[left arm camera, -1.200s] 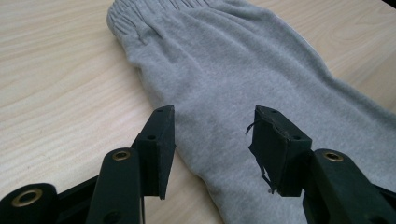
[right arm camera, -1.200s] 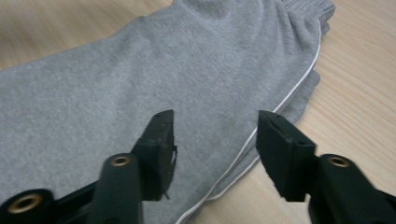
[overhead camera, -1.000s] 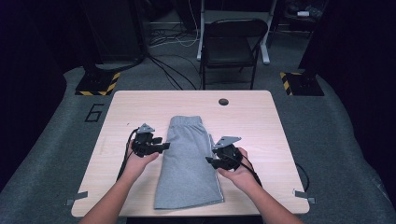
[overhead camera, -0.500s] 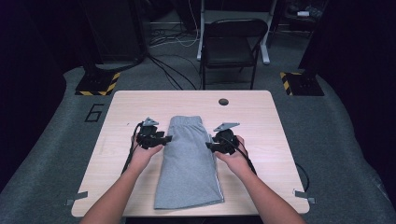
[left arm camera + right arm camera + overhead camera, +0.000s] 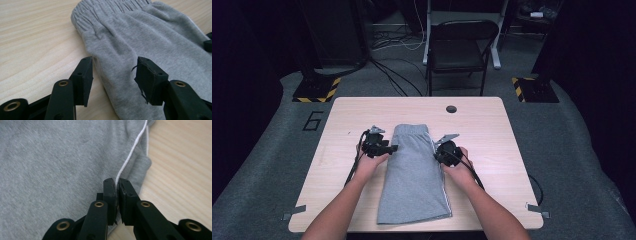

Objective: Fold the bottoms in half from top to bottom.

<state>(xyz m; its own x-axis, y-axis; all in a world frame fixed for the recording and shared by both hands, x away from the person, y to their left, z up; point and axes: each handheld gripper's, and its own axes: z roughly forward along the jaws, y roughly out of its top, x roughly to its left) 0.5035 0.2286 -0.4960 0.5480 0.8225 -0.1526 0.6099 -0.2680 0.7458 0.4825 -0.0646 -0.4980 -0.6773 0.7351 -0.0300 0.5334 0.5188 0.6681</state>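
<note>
A pair of grey shorts is laid flat and lengthwise on the wooden table, waistband at the far end and hems near the person's edge. Since a second ago both hands have been brought forward along the garment's sides, from about mid-length up to just below the waistband. The right gripper has just been closed: its jaws, half open a moment earlier, are now seen pressed together on the shorts' right edge, with the white side stripe pinched between the pads. The left gripper is set at the opposite edge with its jaws apart; they have just been opened a little further, the grey fabric lies in the gap, yet neither pad is pressed on it. One side is thus judged secured and the other merely lined up. For a fold or lift of the upper part, the left edge is judged to need clamping first; otherwise the cloth would likely be pulled askew by the right grip alone
</note>
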